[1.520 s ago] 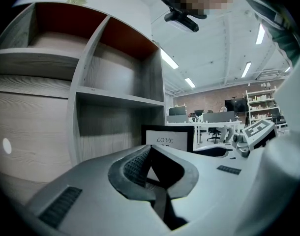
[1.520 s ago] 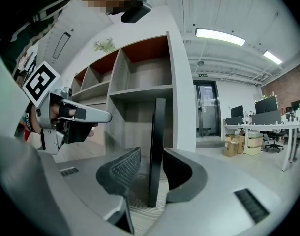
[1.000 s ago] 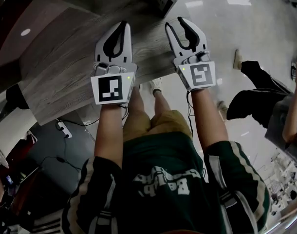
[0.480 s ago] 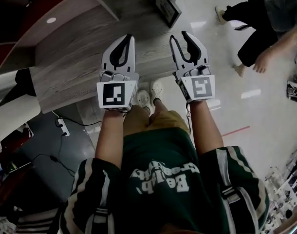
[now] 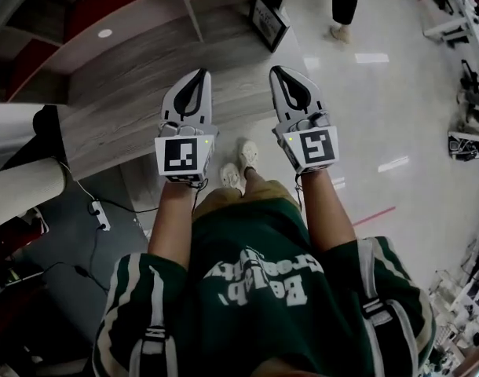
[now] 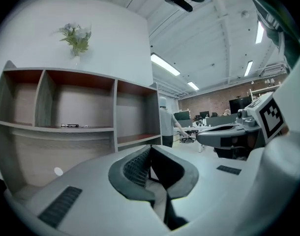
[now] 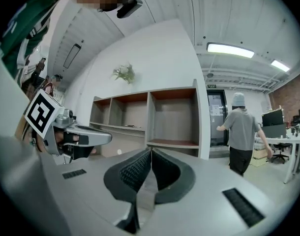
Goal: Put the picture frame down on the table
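The picture frame [image 5: 268,20], dark-rimmed, stands far ahead at the far end of the wood-grain table [image 5: 122,108], beside the shelf unit. I hold both grippers side by side, level, well short of it. My left gripper [image 5: 202,74] is shut, its dark pads meeting with nothing between them [image 6: 150,149]. My right gripper [image 5: 277,71] is shut too; its jaws have just been closing on nothing [image 7: 151,151]. Neither gripper view shows the frame.
An open shelf unit [image 6: 81,127] with several compartments faces me, with a small plant [image 6: 77,36] on top. A person [image 7: 241,132] walks on the shiny floor to the right. A white roll [image 5: 20,179] lies at the left, and a power strip [image 5: 100,210] on the floor below.
The right jaws, spread wide in both earlier frames, are now closed. Both grippers sit a little lower in the picture, and the frame and shelf have come further into view.
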Tool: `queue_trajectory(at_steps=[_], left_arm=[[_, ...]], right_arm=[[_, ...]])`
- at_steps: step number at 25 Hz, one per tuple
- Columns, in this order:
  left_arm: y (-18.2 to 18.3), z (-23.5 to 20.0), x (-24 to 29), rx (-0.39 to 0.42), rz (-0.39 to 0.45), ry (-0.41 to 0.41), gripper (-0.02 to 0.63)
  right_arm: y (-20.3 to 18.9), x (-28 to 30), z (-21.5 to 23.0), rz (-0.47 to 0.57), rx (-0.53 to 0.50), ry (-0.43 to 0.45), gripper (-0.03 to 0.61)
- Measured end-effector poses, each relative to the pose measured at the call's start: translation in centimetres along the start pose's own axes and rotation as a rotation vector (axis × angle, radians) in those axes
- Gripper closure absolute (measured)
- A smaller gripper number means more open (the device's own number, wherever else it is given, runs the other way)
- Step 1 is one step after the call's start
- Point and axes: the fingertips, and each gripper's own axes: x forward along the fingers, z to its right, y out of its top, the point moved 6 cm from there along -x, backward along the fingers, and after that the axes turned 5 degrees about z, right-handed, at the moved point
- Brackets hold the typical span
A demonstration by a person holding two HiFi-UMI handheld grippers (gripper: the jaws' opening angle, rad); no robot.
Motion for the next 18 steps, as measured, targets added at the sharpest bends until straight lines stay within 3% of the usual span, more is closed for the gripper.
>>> queue_trajectory(at_steps=[11, 18], left_arm=[[4.8, 0.7, -6.7, 0.009, 0.071, -0.013, 0.595], [7.7, 3.3, -10.4, 0.049, 0.098, -0.003, 0.595]], right_arm=[[5.3, -7.1, -3.8, 0.009, -0.093, -0.058, 0.541], [8.2, -10.3, -5.8, 0.039, -0.109, -0.02, 0.541]])
